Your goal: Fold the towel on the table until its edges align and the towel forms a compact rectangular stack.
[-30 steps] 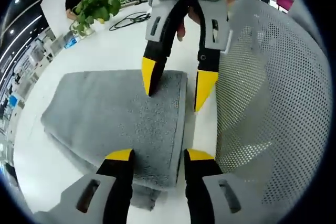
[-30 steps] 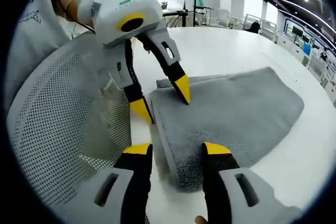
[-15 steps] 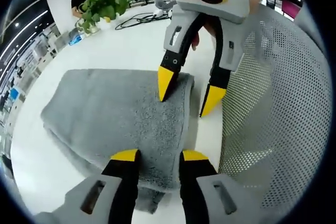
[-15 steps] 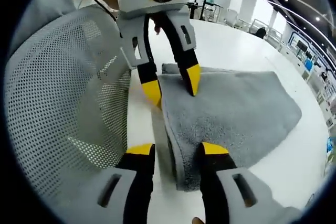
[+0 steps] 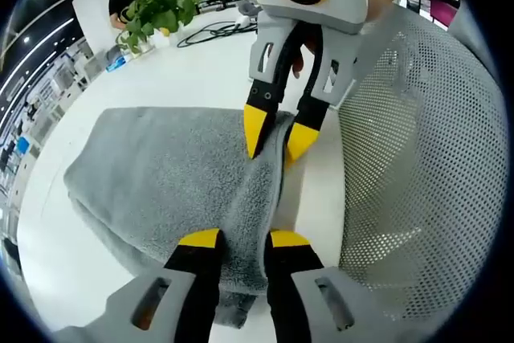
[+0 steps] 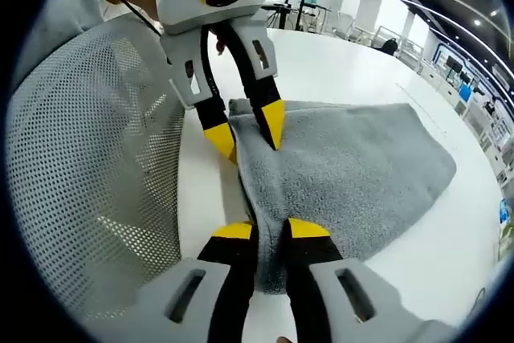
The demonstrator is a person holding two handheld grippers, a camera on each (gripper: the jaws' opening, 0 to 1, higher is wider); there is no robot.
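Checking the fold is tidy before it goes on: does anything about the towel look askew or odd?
Mostly tidy. The grey towel lies folded on the white table, both grippers pinching its near edge: left gripper, right gripper. One oddity: a lower layer pokes out beyond the top layer at the corner by the left gripper, so the edges are not flush.

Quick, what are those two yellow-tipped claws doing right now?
Left gripper: fingers shut on the grey towel's near edge.
Right gripper: fingers shut on the same towel edge.
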